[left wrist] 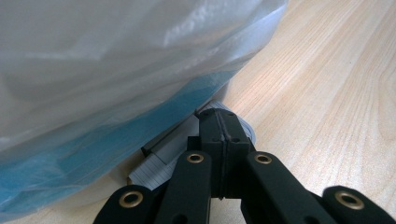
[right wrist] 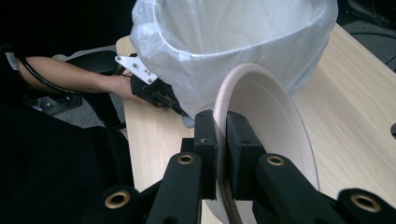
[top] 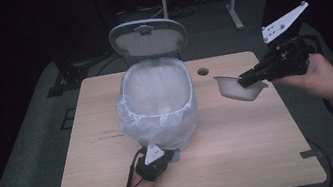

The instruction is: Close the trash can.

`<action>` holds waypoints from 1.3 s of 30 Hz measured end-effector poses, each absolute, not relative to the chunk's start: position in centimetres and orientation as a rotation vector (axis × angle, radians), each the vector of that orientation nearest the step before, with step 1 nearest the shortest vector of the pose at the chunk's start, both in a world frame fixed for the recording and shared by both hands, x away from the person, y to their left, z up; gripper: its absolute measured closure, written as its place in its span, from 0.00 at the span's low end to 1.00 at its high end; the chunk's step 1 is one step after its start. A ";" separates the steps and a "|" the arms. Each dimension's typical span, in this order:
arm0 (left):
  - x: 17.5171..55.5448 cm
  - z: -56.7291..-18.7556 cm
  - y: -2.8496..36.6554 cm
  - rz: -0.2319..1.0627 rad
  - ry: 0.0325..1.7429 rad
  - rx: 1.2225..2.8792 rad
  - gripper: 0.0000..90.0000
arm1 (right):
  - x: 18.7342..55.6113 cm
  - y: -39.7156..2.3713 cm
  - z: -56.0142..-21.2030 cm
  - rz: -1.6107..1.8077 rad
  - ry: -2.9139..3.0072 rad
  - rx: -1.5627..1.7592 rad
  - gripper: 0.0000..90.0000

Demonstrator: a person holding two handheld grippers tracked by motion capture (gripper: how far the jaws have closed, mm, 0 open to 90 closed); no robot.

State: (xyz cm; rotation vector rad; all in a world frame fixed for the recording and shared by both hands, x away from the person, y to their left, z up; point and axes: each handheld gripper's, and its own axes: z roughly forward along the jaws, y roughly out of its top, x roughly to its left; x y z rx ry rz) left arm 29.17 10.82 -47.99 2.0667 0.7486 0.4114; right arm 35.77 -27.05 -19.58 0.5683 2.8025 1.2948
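Right gripper (top: pixel 242 81) clamping bowl (top: pixel 236 90) rim beside lined bin (top: pixel 157 106); left gripper (top: pixel 170 153) closed, empty, pressing pedal (left wrist: pixel 161 156).

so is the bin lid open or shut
Open. The lid stands raised behind the bin, its underside facing the camera, and the bag-lined mouth is uncovered.

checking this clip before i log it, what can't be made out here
- Bin floor and contents: high view, hidden by the white liner and glare.
- What the left gripper presses at the bin's base: left gripper view, hidden by its closed jaws.
- Bowl inside: right gripper view, cut off at the bottom edge behind the right gripper.
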 end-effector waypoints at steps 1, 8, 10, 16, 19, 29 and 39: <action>29.2 -48.0 10.8 0.410 0.748 2.067 1.00 | 35.7 -26.8 -19.2 1.290 2.799 0.559 0.92; 29.2 -48.0 10.8 0.411 0.747 2.067 1.00 | 35.4 -26.2 -17.8 1.285 2.798 0.527 0.92; 29.2 -48.0 10.8 0.411 0.747 2.067 1.00 | 35.3 -26.0 -17.4 1.284 2.800 0.512 0.92; 29.2 -48.0 10.8 0.410 0.747 2.066 1.00 | 34.9 -25.3 -16.1 1.276 2.801 0.484 0.92; 29.2 -48.0 10.8 0.410 0.748 2.065 1.00 | 34.7 -24.8 -15.2 1.278 2.796 0.458 0.92; 29.2 -48.0 10.9 0.405 0.747 2.063 1.00 | 34.6 -23.1 -14.1 1.283 2.810 0.398 0.92; 29.2 -48.0 10.8 0.406 0.748 2.062 1.00 | 34.3 -21.3 -13.0 1.256 2.825 0.346 0.92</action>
